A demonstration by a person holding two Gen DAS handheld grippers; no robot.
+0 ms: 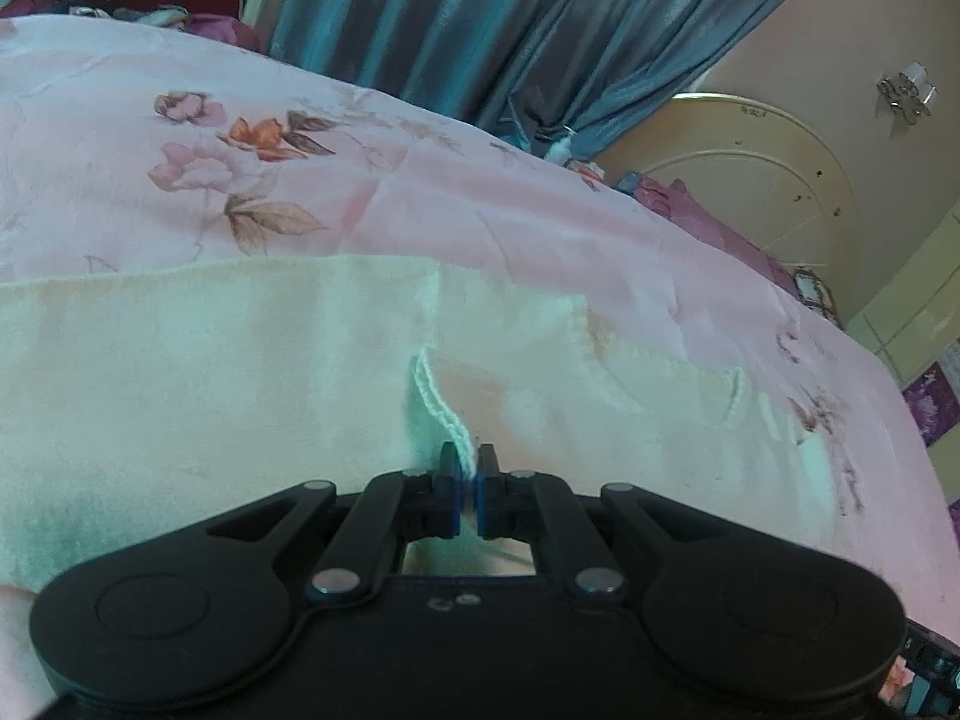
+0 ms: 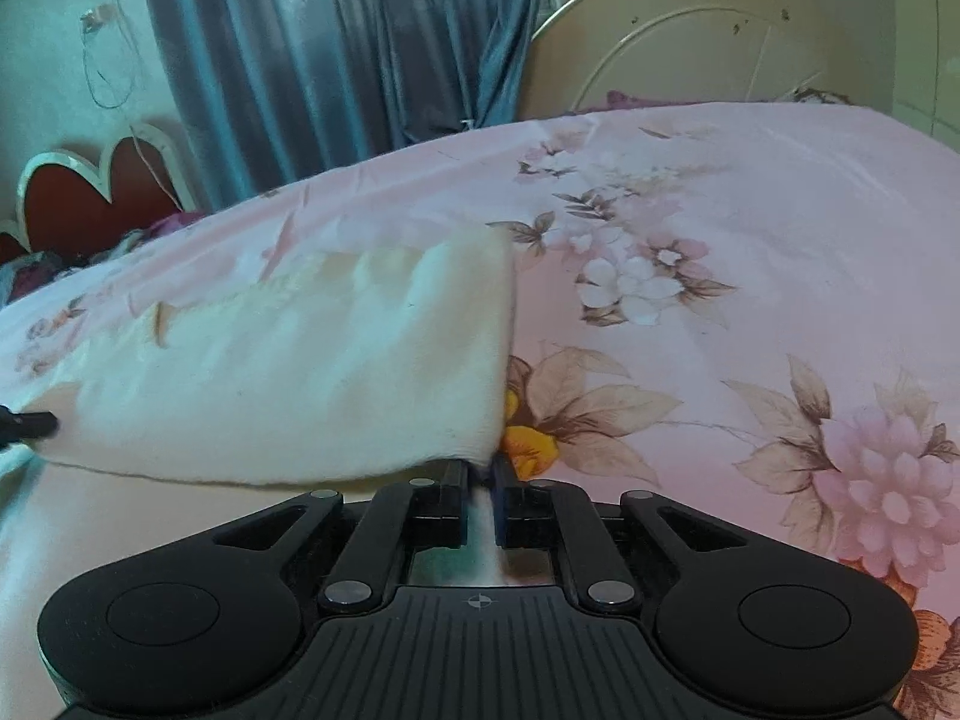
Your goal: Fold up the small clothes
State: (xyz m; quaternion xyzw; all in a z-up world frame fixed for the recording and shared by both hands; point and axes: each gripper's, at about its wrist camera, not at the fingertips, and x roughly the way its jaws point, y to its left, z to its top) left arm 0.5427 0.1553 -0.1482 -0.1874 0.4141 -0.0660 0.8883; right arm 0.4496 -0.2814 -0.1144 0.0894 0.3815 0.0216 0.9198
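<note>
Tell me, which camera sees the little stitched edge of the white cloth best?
The left wrist view. There the white cloth's stitched edge curls up sharp and close, right into the shut left gripper. In the right wrist view the right gripper pinches the cloth's corner, but the stitching is not clear there.

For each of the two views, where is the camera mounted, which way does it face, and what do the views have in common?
Left wrist: sits behind the left gripper, looking forward and down; jaws shut on the cream cloth's stitched edge.
Right wrist: sits behind the right gripper, same downward slant; jaws pinch the cloth's near right corner.
No hand or sleeve shows in either.
Shared: the cloth, pink floral bedsheet, blue curtain, cream arched board.
</note>
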